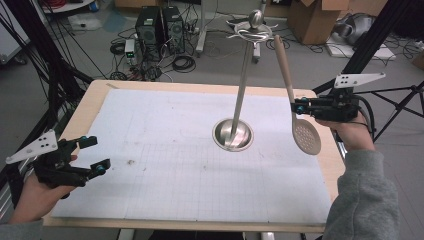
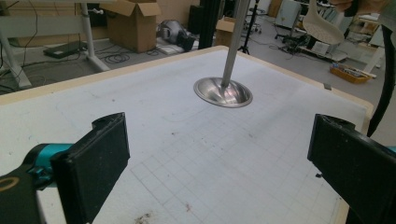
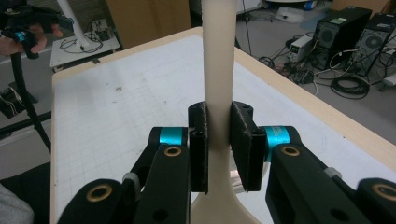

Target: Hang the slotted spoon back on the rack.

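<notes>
In the right gripper view the spoon [image 3: 218,93] is running out of frame at both ends, so neither its handle tip nor its bowl is showing whole there. In the left gripper view the top of the stand [image 2: 229,70] is being cut off by the upper edge, and of the spoon just the perforated bowl [image 2: 322,25] is peeking in at the top right.

The right gripper [image 1: 299,107] is hanging in the air over the right edge of the table [image 1: 90,107], pointing sideways towards the stand [image 1: 240,100], with the hand [image 1: 350,131] underneath it. Its jaws are pressing tight on the spoon's neck, just above the bowl. The spoon [image 1: 292,95] is standing nearly upright, bowl down and off the table, its handle leaning up towards the hooks at the top of the stand without touching them.

The left gripper [image 1: 95,155] is sitting low at the near left corner of the table, cradled in the left hand [image 1: 35,192], with its jaws spread wide and nothing between them.

The stand's round metal base is resting on the white mat [image 1: 165,165], and its hooks are carrying nothing.
</notes>
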Tool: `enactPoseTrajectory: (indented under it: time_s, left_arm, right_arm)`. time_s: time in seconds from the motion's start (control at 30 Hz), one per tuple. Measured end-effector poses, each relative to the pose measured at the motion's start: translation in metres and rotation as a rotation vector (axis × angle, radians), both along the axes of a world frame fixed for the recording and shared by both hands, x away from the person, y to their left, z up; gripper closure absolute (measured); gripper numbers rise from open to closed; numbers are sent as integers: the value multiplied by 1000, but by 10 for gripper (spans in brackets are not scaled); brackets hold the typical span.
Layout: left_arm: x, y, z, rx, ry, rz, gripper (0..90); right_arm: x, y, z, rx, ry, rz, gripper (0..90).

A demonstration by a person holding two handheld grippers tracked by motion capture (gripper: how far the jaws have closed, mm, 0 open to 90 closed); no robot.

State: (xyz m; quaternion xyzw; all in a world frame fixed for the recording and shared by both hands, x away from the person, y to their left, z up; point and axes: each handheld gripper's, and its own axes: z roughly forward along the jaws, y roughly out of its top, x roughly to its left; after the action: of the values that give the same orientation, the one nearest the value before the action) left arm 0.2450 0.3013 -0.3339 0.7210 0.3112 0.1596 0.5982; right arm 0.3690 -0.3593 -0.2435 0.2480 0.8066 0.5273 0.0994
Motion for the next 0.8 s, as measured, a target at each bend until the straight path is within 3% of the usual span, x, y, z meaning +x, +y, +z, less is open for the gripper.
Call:
enactPoseTrajectory:
  time_s: [0.8]
  left_arm:
    - [-1, -2, 0, 4, 1, -6, 60]
  right_arm:
    - [10, 19, -11, -23, -7, -29, 778]
